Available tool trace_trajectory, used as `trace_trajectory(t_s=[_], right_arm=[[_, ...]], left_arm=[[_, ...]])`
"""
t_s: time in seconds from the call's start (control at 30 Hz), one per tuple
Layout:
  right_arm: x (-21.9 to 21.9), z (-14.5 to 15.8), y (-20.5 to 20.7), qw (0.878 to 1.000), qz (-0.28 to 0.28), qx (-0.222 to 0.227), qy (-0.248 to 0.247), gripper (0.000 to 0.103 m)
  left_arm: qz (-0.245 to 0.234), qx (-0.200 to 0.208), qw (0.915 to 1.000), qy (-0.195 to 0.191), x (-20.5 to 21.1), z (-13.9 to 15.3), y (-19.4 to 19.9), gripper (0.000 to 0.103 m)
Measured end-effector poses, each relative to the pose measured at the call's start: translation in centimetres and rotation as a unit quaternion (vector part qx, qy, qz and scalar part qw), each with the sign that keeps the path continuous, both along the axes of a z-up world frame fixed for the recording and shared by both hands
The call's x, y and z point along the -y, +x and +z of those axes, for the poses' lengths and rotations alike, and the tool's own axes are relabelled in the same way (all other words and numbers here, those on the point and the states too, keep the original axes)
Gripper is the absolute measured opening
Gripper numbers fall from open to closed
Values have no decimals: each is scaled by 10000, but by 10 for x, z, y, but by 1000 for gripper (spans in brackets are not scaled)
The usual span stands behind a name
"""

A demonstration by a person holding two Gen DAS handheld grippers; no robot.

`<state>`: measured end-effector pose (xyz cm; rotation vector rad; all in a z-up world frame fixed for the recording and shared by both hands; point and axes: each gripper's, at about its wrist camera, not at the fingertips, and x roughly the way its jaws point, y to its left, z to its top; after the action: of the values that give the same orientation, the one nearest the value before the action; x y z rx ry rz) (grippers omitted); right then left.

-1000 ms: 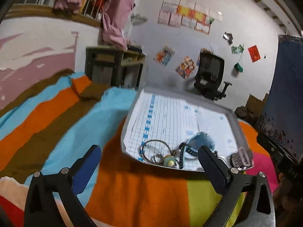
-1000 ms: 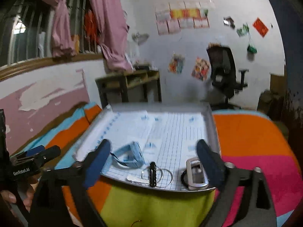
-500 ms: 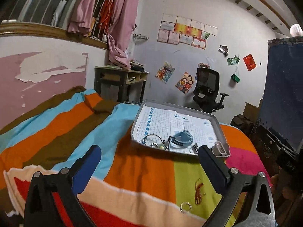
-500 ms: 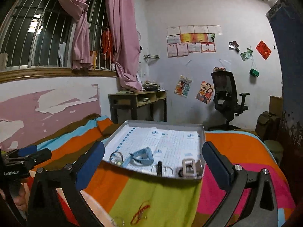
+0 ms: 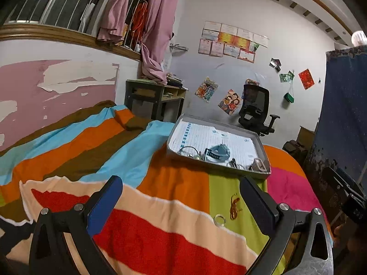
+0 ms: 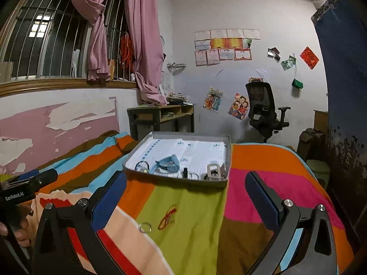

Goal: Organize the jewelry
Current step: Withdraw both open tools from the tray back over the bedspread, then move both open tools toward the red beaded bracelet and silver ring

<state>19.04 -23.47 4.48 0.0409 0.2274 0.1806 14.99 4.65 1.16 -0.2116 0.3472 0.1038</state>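
Below, the two wrist views are taken in turn.

Left wrist view. The left gripper [image 5: 181, 197] stands wide open with nothing between its blue pads, held above a striped blanket [image 5: 142, 206]. A grey tray [image 5: 218, 168] lies ahead and slightly right, well apart from the fingers; it holds a blue watch [image 5: 218, 152], a wire bangle [image 5: 188, 150] and a silver clasp [image 5: 258, 165], with smaller pieces too small to name. Two loose pieces lie on the green stripe, nearer than the tray: a small clear ring [image 5: 219, 220] and a red-and-gold thread bracelet [image 5: 234, 206]. Both lie toward the right finger, the bracelet's long axis running roughly away from the camera.

Right wrist view. The right gripper [image 6: 185, 197] is likewise fully open and empty. The ring [image 6: 144, 226] and the thread bracelet [image 6: 167, 216] lie almost between its fingers, left of centre, the bracelet slanting up to the right. The tray [image 6: 176, 181] sits just beyond, and the left gripper's handle shows at the far left edge.

Judgement: the loose pieces still need to go into the tray, and the right gripper appears the better placed, since they lie nearly on its axis.
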Motion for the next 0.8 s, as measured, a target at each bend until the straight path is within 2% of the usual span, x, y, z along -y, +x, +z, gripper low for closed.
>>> trace_trajectory(t_s=[0.1,0.33,0.5,0.63,0.8], right_arm=[[5,-6,-9,9998,-52,-173,-9,102],[16,-19,-24,9977,-191,-653,-45,102],[19,-33,-17,9932,-111,-1160,-5,102],[21,-47,-6,9876,164,-1531,301,102],[21,-58,2,9854,189,-1660,330,102]], left_arm=[[-107,-210,9996,167,9,-6,-4,103],[-323,-563,9976,249,20,-15,-18,103],[-405,-824,9952,343,27,-23,-22,103],[-529,-1022,9924,429,32,-28,-17,103],[-659,-1220,9894,431,32,-32,-8,103]])
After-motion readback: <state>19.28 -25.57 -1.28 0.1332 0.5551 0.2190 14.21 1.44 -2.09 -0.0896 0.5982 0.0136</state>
